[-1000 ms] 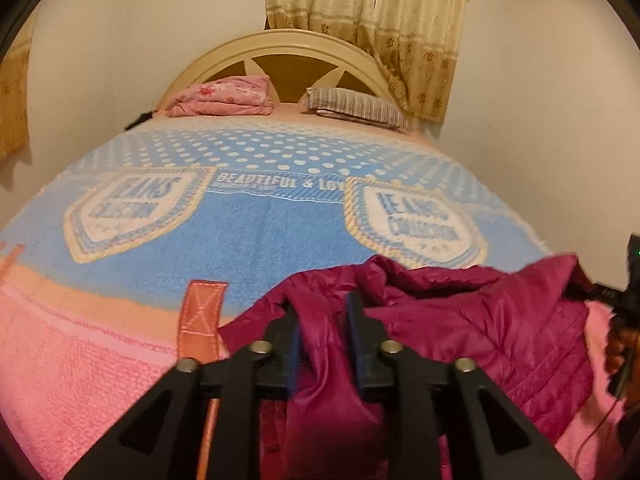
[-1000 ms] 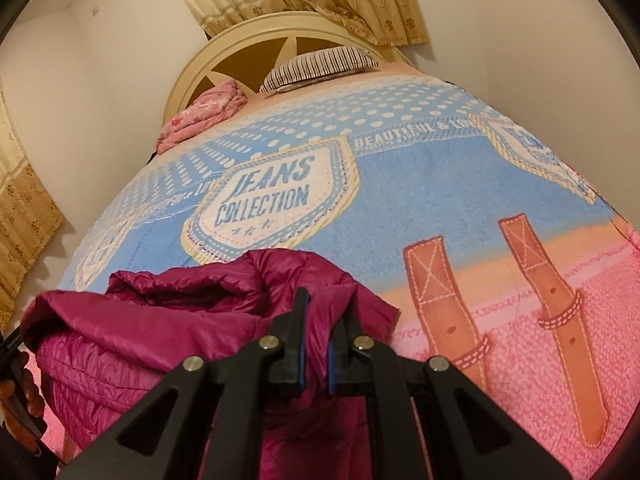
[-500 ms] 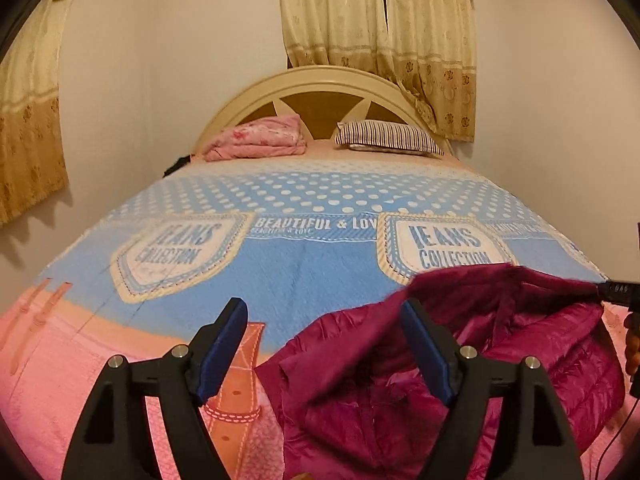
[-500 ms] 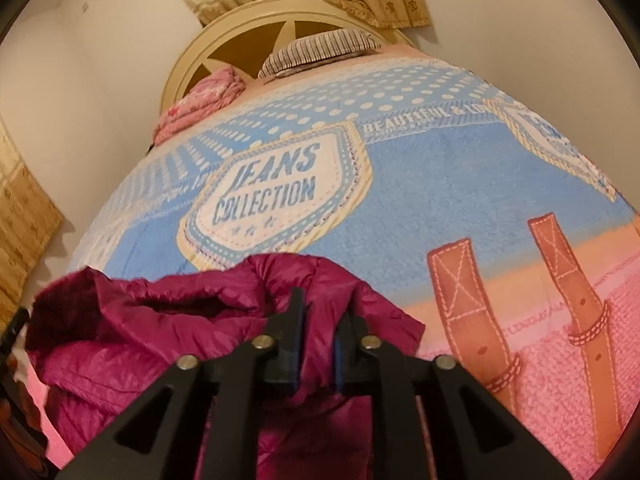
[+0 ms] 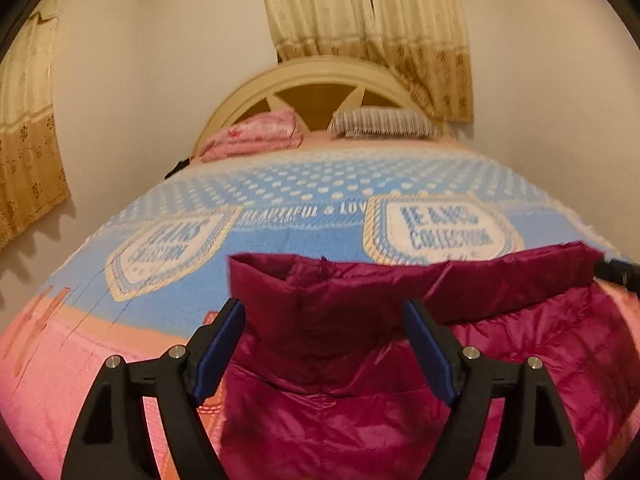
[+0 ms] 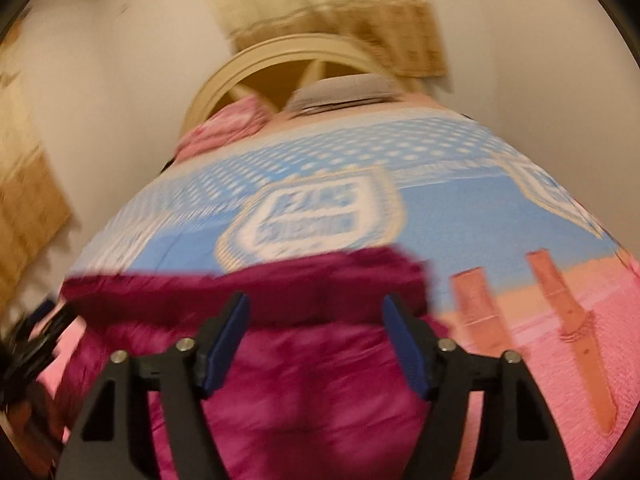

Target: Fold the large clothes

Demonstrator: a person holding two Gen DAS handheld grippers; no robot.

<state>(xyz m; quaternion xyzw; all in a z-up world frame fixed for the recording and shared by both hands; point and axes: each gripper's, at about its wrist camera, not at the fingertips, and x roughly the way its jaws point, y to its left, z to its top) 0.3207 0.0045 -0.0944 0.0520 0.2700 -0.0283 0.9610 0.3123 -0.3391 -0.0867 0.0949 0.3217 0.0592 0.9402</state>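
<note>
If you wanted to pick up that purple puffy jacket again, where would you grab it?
Probably the folded far edge of the jacket. It stands up as a thick ridge off the blanket, so the left tongs, which have just been opening, could come from the near side and close across it. The flat quilted panel offers no such ridge.

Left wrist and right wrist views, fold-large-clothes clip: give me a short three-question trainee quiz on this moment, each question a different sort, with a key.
1. True or false: the left tongs are clamped on the magenta jacket.
2. Multiple choice: the jacket lies on a) the bare floor, b) the printed bedspread, c) the striped pillow.
3. Fill in: beside the striped pillow, at the headboard, lies a folded ____ bundle.

Key
1. False. Both the left and the right tongs have just been opening; their blue pads stand apart from the fabric, which lies released on the bed.
2. b.
3. Pink.
</note>
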